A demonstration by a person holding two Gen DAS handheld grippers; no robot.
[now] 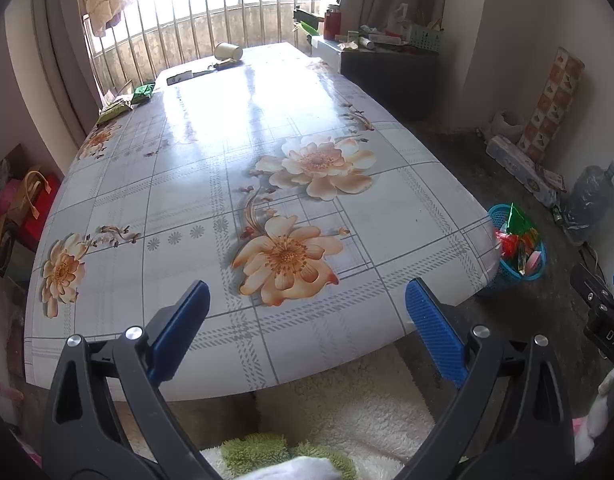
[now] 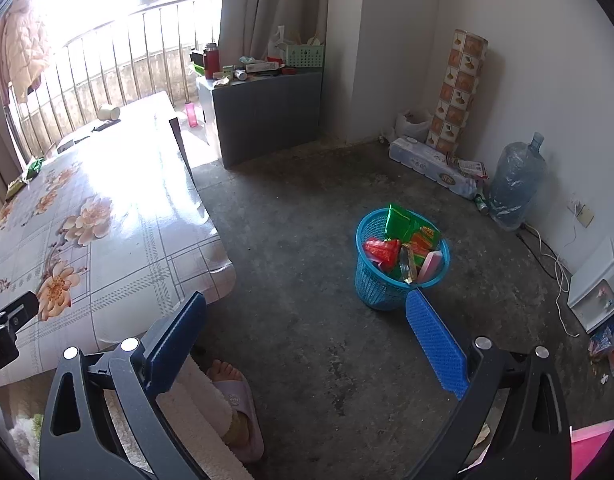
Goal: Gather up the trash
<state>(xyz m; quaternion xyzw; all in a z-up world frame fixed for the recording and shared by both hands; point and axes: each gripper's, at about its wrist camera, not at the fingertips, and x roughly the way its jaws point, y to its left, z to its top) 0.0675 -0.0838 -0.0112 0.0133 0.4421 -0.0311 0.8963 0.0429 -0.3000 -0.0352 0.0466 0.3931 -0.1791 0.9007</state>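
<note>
Both tools gape empty, and the left tool (image 1: 307, 300) faces down the counter (image 1: 387, 216) toward green wrappers (image 1: 125, 104) at its far left edge, while the right tool (image 2: 307, 312) points at the blue basket (image 2: 371, 284).

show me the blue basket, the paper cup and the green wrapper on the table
blue basket (image 2: 373, 286), right wrist view, front mesh wall
paper cup (image 1: 228, 51), left wrist view, its side
green wrapper (image 1: 143, 93), left wrist view, its middle

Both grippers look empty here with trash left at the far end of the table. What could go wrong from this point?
1. The paper cup lies on its side near the table's far edge; a nudge might roll it off.
2. The blue basket is heaped with wrappers above its rim, so more trash may spill.
3. The green packets sit at the table's left edge, a long reach for the open left gripper.
</note>
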